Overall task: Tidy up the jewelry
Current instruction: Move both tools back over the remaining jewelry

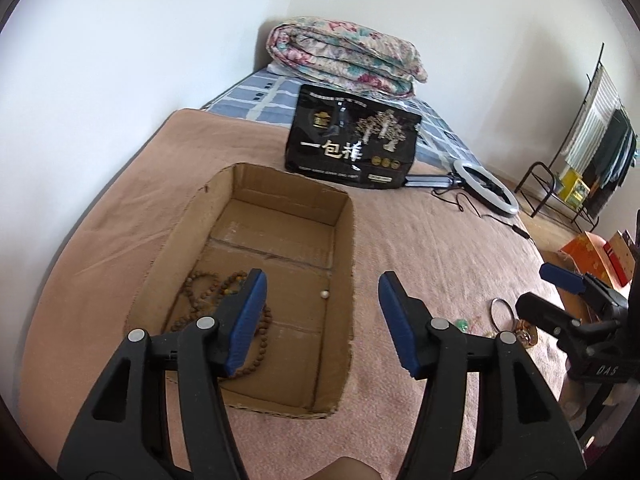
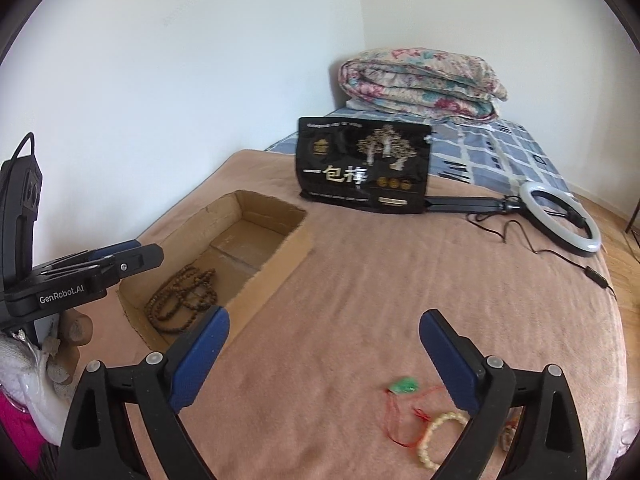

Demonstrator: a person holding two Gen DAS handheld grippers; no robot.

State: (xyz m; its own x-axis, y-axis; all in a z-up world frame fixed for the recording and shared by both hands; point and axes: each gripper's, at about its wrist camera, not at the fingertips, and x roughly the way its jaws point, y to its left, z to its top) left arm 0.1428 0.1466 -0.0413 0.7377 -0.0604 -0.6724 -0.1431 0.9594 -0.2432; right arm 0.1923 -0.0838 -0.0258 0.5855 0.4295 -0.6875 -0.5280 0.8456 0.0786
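An open cardboard box lies on the pink blanket; it also shows in the right wrist view. Brown bead strings and a small white bead lie inside; the strings show in the right wrist view too. My left gripper is open and empty above the box's near end. My right gripper is open and empty over the blanket. Near it lie a green pendant on red cord and a cream bead bracelet. A thin ring lies to the box's right.
A black printed bag stands behind the box. A ring light with its cable lies at the right. A folded floral quilt sits at the back. The wall is close on the left.
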